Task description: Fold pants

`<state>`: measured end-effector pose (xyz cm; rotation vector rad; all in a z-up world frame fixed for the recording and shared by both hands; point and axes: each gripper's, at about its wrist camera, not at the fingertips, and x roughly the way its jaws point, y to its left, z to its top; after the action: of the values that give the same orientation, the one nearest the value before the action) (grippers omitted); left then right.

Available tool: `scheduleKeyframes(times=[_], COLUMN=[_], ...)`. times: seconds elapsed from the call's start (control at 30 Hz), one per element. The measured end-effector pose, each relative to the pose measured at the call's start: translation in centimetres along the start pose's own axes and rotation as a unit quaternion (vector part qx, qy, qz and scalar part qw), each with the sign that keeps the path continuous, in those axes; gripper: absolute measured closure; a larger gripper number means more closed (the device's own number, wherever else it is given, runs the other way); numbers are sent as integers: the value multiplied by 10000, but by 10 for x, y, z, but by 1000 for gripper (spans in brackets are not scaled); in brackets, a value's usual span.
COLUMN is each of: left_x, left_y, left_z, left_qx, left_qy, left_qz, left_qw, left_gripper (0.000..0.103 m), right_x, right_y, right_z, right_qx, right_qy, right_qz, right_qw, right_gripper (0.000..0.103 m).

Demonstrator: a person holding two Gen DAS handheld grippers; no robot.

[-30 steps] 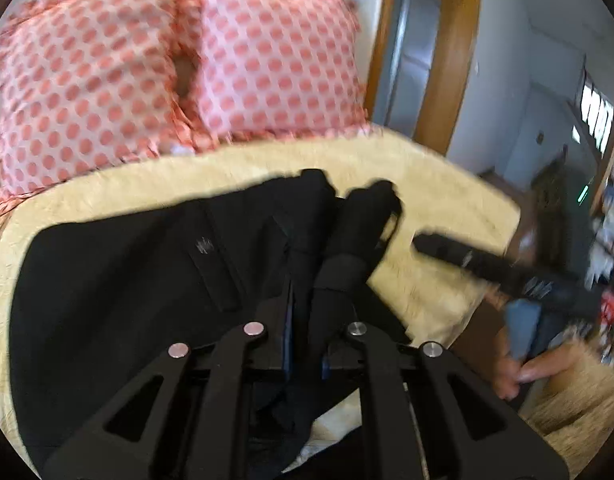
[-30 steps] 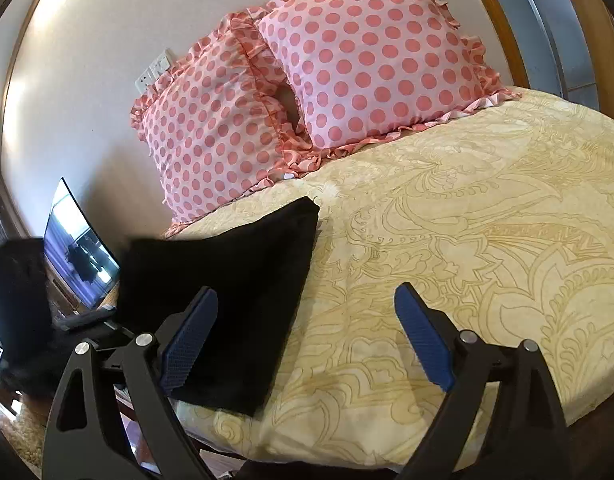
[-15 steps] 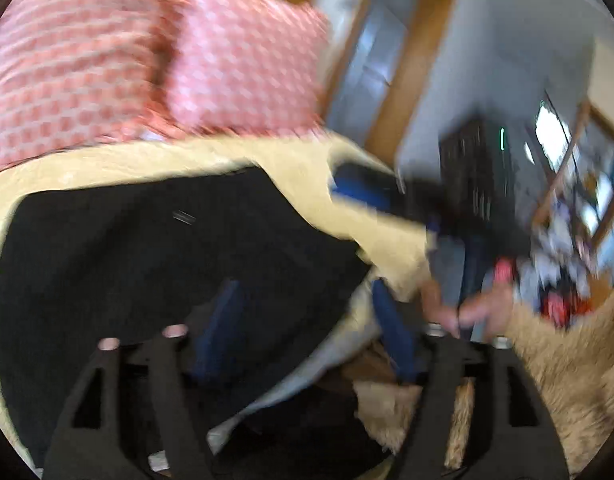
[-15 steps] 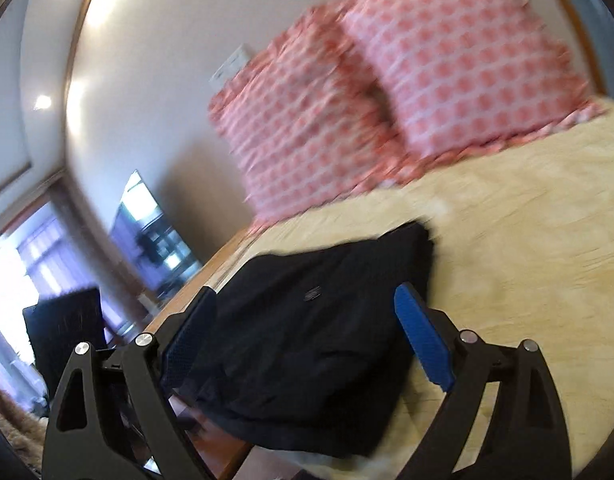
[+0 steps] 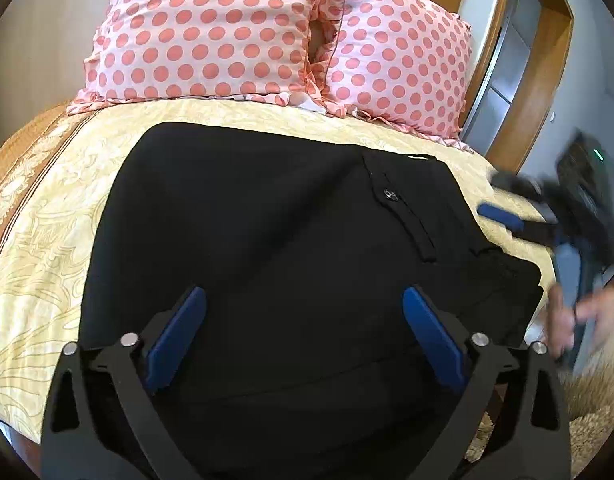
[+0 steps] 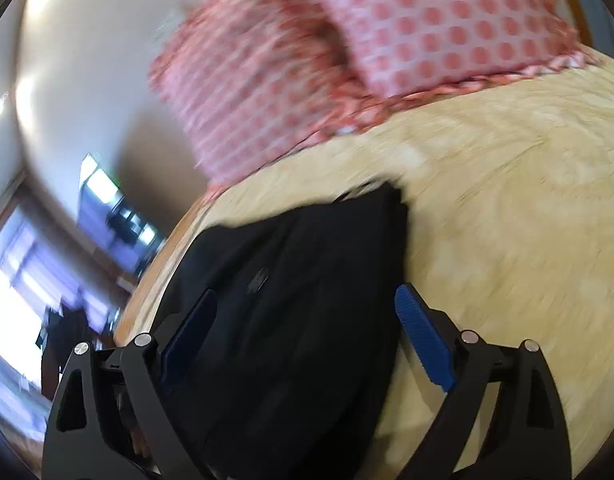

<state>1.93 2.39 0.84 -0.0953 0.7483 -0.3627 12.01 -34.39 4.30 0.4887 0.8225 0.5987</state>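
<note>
The black pants (image 5: 275, 240) lie folded flat on the yellow bedspread (image 5: 47, 216), with a buttoned back pocket (image 5: 391, 196) facing up. My left gripper (image 5: 303, 300) is open and empty, its blue pads spread over the near part of the pants. My right gripper (image 6: 307, 312) is open and empty above the same pants (image 6: 291, 300); this view is motion-blurred. The right gripper also shows in the left wrist view (image 5: 503, 216), blurred, beside the pants' right edge.
Two pink polka-dot pillows (image 5: 211, 32) lean at the head of the bed. A wooden door frame (image 5: 547, 60) stands at the right. A shaggy tan rug (image 5: 587, 392) lies beside the bed. A screen (image 6: 111, 208) stands left of the bed.
My left gripper let go of the pants and opened; the pants now lie flat. My right gripper swung left over the pants, staying open.
</note>
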Motion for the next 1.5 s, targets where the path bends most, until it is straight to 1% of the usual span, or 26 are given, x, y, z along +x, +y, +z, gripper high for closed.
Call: scheduleKeyframes(times=[0.07,0.17,0.23,0.27,0.33,0.4,0.43,0.47,0.53,0.57,0.6,0.63,0.7,0.73,0.77,0.83,0.87,0.9,0.93,1.03,1.13,1.2,1.3,1.4,1.43,1.5], left_x=[1,-5,-18,-26,-33,-35,-31,-26,-7,1,11,24,41,46,46,50,49,47,44,33,29,32,45,76,85,111], left_y=[2,3,9,16,32,54,69,80,103,110,117,125,135,138,137,132,130,127,121,111,107,103,100,105,107,109], left_z=[0,3,13,23,39,53,62,67,78,80,82,84,84,83,85,86,86,86,89,95,114,131,161,192,197,203], left_qx=[-24,-74,-158,-227,-432,-792,-1016,-1158,-1444,-1527,-1630,-1764,-1978,-2056,-2025,-1917,-1875,-1760,-1551,-1270,-1179,-1065,-971,-1034,-1025,-1051], left_qy=[-2,16,-116,-275,-427,-504,-469,-392,-86,44,223,470,789,850,766,867,848,824,774,649,451,292,-13,-181,-154,55], left_qz=[-31,-150,-251,-150,54,153,174,204,235,237,231,185,-48,-132,-128,-274,-183,-122,-105,3,-46,37,197,345,387,456], left_qw=[10000,9999,9995,9993,9981,9955,9936,9923,9892,9880,9861,9830,9770,9748,9762,9772,9784,9809,9848,9898,9920,9939,9951,9939,9939,9934], left_gripper=[3,5,6,6,6,6,6,7,15,17,22,25,31,32,35,65,72,91,91,92,92,92,91,91,91,91], right_x=[12,29,42,45,48,50,54,57,59,60,60,60,64,65,65,67,68,66,65,60,57,56,54,61,71,92], right_y=[-12,-23,-31,-33,-36,-35,-34,-33,-33,-36,-40,-43,-44,-42,-39,-39,-40,-40,-38,-25,-9,4,17,16,10,-4], right_z=[15,27,32,33,34,33,33,34,36,38,39,40,41,41,39,38,38,39,41,51,69,88,122,151,160,167], right_qx=[186,270,448,519,545,505,452,380,338,430,550,630,589,451,340,287,328,367,374,214,-18,-289,-646,-956,-963,-832], right_qy=[177,470,666,713,748,806,905,919,910,909,908,907,908,919,921,970,991,994,986,945,894,761,284,-283,-341,-208], right_qz=[-222,-379,-318,-303,-225,-153,-84,-141,-123,-84,-21,32,18,-24,-42,45,131,212,275,316,266,178,-7,-214,-344,-556], right_qw=[9994,9978,9963,9956,9955,9953,9948,9949,9952,9949,9943,9939,9941,9947,9952,9949,9944,9941,9940,9948,9956,9965,9975,9948,9942,9948], right_gripper=[27,27,27,27,28,37,39,40,42,44,45,48,56,61,67,77,81,82,84,86,87,87,87,87,87,87])
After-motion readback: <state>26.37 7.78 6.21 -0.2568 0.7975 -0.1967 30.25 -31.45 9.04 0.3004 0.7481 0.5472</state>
